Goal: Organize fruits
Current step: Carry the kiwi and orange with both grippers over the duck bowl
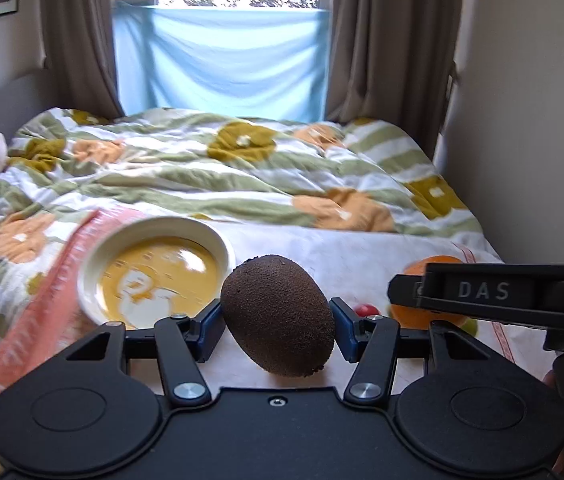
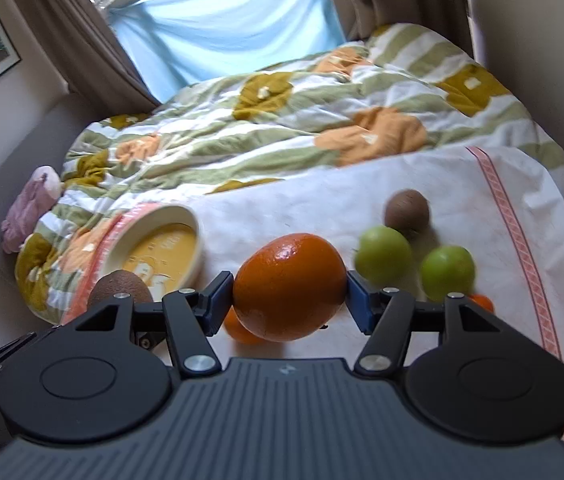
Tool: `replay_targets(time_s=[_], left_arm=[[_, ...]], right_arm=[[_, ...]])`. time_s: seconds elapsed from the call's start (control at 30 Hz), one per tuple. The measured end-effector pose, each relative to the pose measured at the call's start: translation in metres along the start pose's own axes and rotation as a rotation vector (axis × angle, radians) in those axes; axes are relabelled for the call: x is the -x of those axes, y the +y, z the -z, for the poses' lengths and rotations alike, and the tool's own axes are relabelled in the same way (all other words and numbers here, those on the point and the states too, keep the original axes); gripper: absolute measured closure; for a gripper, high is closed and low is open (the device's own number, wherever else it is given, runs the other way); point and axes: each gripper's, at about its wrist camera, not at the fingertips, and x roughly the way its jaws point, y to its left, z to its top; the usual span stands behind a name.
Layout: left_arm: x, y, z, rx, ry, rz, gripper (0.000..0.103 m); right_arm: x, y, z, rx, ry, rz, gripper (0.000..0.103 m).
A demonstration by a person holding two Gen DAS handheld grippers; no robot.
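We carry both fruits toward the bowl (image 1: 154, 268) on the bed and should lower each gently before letting go. The left gripper (image 1: 278, 320) has its fingers pressed on a rough brown kiwi (image 1: 278, 316) held in the air, and the right gripper (image 2: 290, 292) pinches a glossy orange (image 2: 290, 286) above the white cloth (image 2: 322, 200).

1. The bed (image 2: 422, 92) has a blanket with big yellow and orange flowers and green stripes.
2. A white cloth (image 2: 462, 208) with a pink stripe lies on the blanket.
3. A round bowl (image 2: 192, 220), yellow inside, sits at the cloth's left edge.
4. Two green apples (image 2: 384, 254), a brown kiwi (image 2: 407, 209) and a small orange (image 2: 482, 303) lie on the cloth.
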Motion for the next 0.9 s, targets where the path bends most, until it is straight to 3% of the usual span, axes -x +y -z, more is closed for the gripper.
replay_targets(time_s=[0.2,0.43,0.63,0.9], left_arm=[[0.014,0.048,-0.023,0.014,-0.031,-0.082,0.042],[-0.010,0.113,-0.049,0.001,-0.011,-0.109,0.042],[-0.058,0.155,-0.063,-0.053,0.043,-0.062,0.042],[-0.138,0.184,-0.068,-0.139,0.145,0.073,0.042]], right_arm=[[-0.003,0.047,-0.021,0.029,0.003,-0.061,0.028],[-0.044,0.106,-0.039,0.049,0.033,-0.060,0.028],[-0.104,0.142,-0.046,0.009,0.075,-0.018,0.028],[-0.175,0.166,-0.050,-0.060,0.112,0.054,0.028]])
